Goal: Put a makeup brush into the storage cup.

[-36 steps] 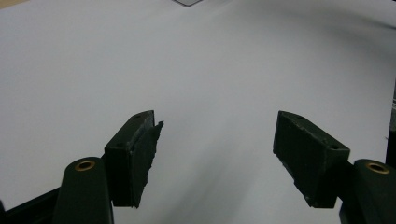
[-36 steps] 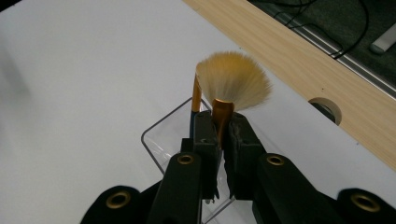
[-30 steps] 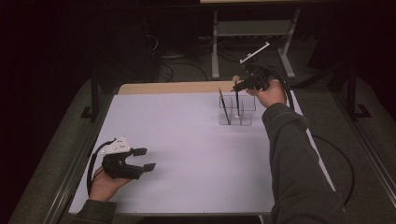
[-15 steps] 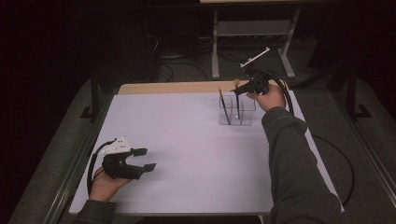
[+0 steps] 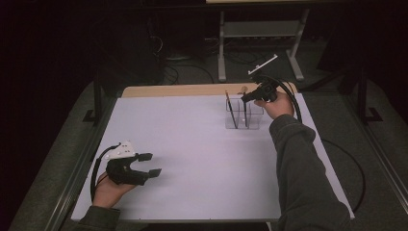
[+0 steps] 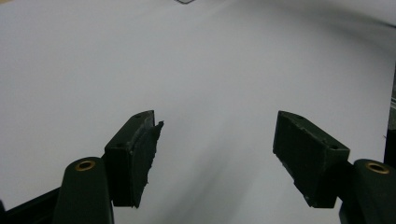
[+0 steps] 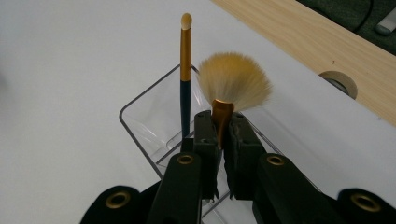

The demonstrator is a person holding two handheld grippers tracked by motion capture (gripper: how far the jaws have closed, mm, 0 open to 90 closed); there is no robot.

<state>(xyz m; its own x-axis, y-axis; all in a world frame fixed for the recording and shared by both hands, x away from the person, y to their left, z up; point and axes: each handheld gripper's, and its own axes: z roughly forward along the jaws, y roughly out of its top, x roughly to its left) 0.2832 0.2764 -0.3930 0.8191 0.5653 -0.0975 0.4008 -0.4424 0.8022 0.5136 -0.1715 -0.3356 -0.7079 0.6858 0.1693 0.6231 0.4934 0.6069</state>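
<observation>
1. In the high view, a white desk (image 5: 202, 159) takes up the middle of the frame, with a strip of bare wood along its far edge at the top.
2. The left gripper (image 5: 148, 164) sits at the lower left of the high view, held in a hand (image 5: 109, 190) low over the desk surface. In the left gripper view its jaws stand wide apart with nothing between them, just white desk beyond.
3. The right gripper (image 5: 246, 98) is at the upper right of the high view, at the end of a grey sleeve (image 5: 300, 168) that rises from the bottom edge. A black cable (image 5: 293, 98) loops around the hand behind it.
4. A clear organizer (image 5: 244, 113) stands on the desk just below the wooden strip, right of centre in the high view. The right gripper is over its top.
5. In the right gripper view, the jaws are closed on the gold ferrule of a fan brush (image 7: 233, 81), whose pale bristles spread out just above them at the centre of the frame.
6. A thin brush (image 7: 185, 79) with a dark handle, gold ferrule and small pale tip stands upright in the organizer's compartment, just left of the fan brush.
7. A round grommet hole (image 7: 340, 82) shows in the wooden strip at the right of the right gripper view.
</observation>
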